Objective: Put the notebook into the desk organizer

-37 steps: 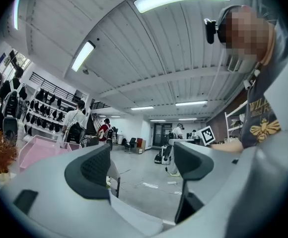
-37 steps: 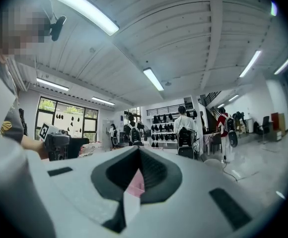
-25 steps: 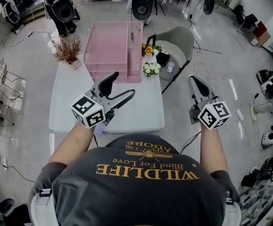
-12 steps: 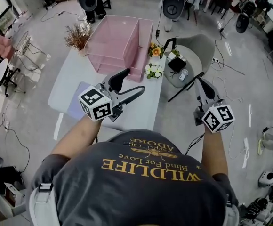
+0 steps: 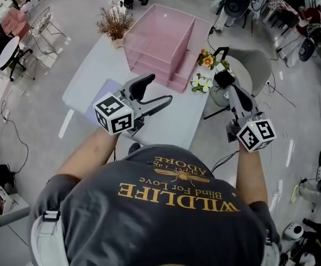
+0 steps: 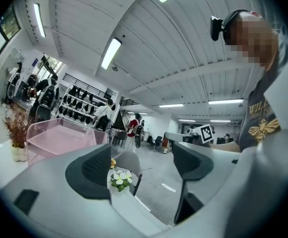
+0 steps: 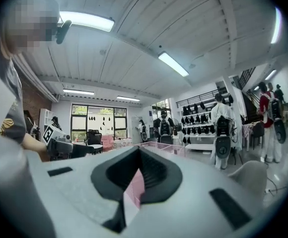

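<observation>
Notebook [image 5: 97,96] near table [image 5: 94,65] left edge; left gripper [image 5: 159,89] jaws apart, right gripper [image 5: 232,91] jaws together.

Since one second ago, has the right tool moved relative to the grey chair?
Yes: the right tool moved forward, toward the grey chair; its tip now overlaps it.

Organizer [image 5: 160,40] on table [image 5: 91,71] far end; notebook [image 5: 103,88] near-left.
</observation>
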`<action>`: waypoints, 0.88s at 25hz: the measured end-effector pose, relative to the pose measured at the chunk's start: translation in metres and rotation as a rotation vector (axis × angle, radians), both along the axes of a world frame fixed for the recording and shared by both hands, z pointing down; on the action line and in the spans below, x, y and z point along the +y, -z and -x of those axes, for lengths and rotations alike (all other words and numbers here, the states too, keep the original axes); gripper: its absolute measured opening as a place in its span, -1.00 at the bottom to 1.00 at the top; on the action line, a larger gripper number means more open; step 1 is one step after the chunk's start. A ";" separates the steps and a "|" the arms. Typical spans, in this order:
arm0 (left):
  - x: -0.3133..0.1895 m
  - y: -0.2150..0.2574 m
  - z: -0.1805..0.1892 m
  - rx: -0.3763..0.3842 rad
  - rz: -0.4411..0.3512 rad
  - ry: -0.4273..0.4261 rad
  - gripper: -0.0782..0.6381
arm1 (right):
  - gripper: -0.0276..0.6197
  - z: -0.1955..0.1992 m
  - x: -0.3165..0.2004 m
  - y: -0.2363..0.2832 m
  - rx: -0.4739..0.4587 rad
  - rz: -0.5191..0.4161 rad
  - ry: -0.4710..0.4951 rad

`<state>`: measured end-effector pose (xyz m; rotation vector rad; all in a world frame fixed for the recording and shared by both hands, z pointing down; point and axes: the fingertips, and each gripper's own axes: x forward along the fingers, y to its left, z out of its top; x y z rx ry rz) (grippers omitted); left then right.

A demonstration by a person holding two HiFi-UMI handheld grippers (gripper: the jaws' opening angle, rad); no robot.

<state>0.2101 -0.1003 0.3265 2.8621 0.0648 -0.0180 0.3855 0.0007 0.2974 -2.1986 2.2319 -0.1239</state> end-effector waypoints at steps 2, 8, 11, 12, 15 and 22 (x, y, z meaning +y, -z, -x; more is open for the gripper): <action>-0.018 -0.010 0.017 -0.004 0.011 0.036 0.31 | -0.91 0.016 -0.028 -0.001 0.011 0.002 0.045; -0.065 -0.052 0.096 -0.044 0.063 0.233 0.31 | -0.91 0.089 -0.118 -0.014 0.032 0.042 0.255; -0.086 -0.078 0.143 -0.066 0.113 0.343 0.31 | -0.91 0.132 -0.158 -0.023 0.037 0.069 0.350; -0.092 -0.089 0.158 -0.077 0.131 0.375 0.31 | -0.91 0.144 -0.170 -0.027 0.038 0.078 0.376; -0.108 -0.128 0.199 -0.117 0.197 0.455 0.31 | -0.91 0.179 -0.200 -0.043 0.042 0.101 0.439; -0.114 -0.240 0.280 -0.208 0.454 0.670 0.31 | -0.91 0.243 -0.245 -0.087 0.032 0.178 0.577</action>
